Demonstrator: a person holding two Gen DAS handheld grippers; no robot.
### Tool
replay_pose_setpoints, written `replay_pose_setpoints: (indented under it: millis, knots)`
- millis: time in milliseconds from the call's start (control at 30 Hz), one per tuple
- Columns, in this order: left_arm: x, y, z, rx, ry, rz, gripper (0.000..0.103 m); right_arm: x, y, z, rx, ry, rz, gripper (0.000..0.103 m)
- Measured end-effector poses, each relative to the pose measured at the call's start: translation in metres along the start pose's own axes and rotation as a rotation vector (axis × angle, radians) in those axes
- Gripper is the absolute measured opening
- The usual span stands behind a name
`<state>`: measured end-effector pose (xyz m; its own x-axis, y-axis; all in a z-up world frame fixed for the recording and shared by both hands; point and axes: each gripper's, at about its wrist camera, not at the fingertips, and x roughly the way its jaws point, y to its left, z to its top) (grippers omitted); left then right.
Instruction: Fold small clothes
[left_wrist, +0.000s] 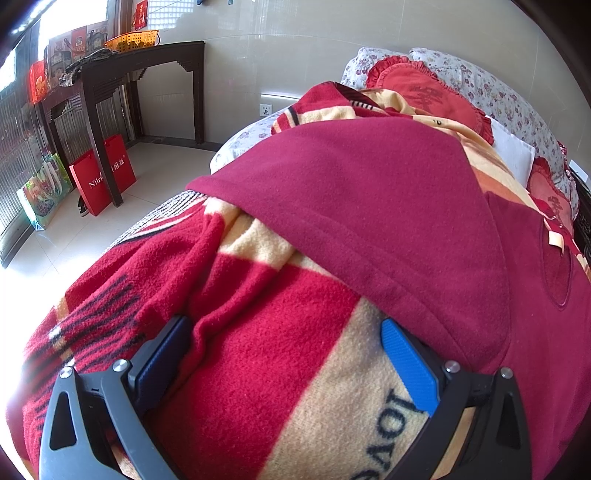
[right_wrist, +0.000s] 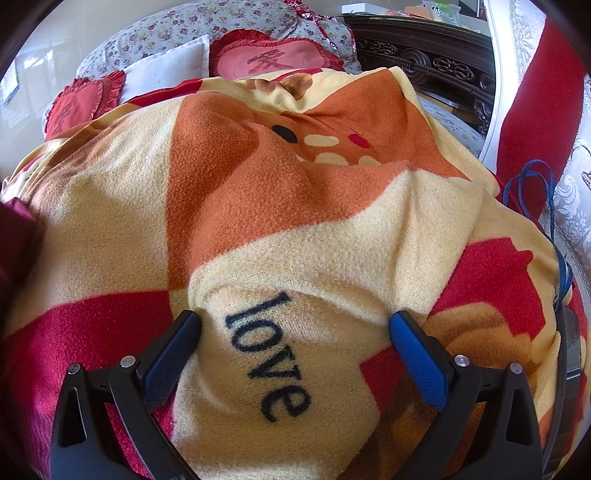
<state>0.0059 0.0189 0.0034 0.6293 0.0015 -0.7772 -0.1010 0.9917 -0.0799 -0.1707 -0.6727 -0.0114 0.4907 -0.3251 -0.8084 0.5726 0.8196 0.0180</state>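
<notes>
Bed blanket (right_wrist: 258, 184) backs maroon shirt (left_wrist: 369, 206), spread for folding | left gripper (left_wrist: 288, 343), right gripper (right_wrist: 295, 332): wide apart, empty.

Fuzzy, matt fleece blanket (right_wrist: 258, 206) with a nubbly pile; a smoother, fine-knit maroon cloth garment (left_wrist: 369, 206) lies on it. Each gripper (left_wrist: 286, 354) (right_wrist: 295, 347) has matt black plastic arms, textured blue pads (left_wrist: 410, 365) and shiny metal screws. Glossy tiled floor (left_wrist: 162, 173), dark varnished wooden side table (left_wrist: 147, 59)
</notes>
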Motion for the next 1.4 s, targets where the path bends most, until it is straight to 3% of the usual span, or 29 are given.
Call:
replay_pose_setpoints:
  millis: [300,467,567,667,800,867,967,1067,1167,1233,1400]
  knots:
    - [0.000,-0.001,0.000,0.004,0.003,0.007,0.103,0.000,0.000,0.000,0.000,0.000,0.000,0.087]
    - [-0.012,-0.010,0.002,0.030,0.047,0.009,0.101,0.000,0.000,0.000,0.000,0.000,0.000,0.087]
    - [-0.034,-0.028,0.007,0.076,0.071,0.000,0.092,0.000,0.000,0.000,0.000,0.000,0.000,0.087]
    - [-0.072,-0.064,0.008,0.152,0.009,-0.055,0.093,0.000,0.000,0.000,0.000,0.000,0.000,0.087]
    - [-0.092,-0.118,-0.001,0.227,0.048,-0.159,0.098,0.000,0.000,0.000,0.000,-0.001,0.000,0.087]
    - [-0.090,-0.150,-0.010,0.274,0.074,-0.192,0.098,0.000,0.000,0.000,0.000,0.000,0.000,0.087]
    - [-0.078,-0.189,-0.026,0.335,0.065,-0.186,0.098,0.000,0.000,0.000,0.000,-0.001,0.000,0.087]
    - [-0.051,-0.217,-0.045,0.378,0.118,-0.162,0.098,0.000,0.000,0.000,0.000,-0.001,0.000,0.087]
    - [-0.029,-0.226,-0.061,0.395,0.146,-0.134,0.100,0.000,0.000,0.000,0.000,-0.001,0.000,0.087]
    - [-0.026,-0.223,-0.067,0.385,0.088,-0.146,0.103,0.000,0.000,0.000,0.000,-0.001,0.000,0.087]
    - [-0.025,-0.221,-0.068,0.381,0.070,-0.154,0.103,0.000,0.000,0.000,0.000,-0.001,0.000,0.087]
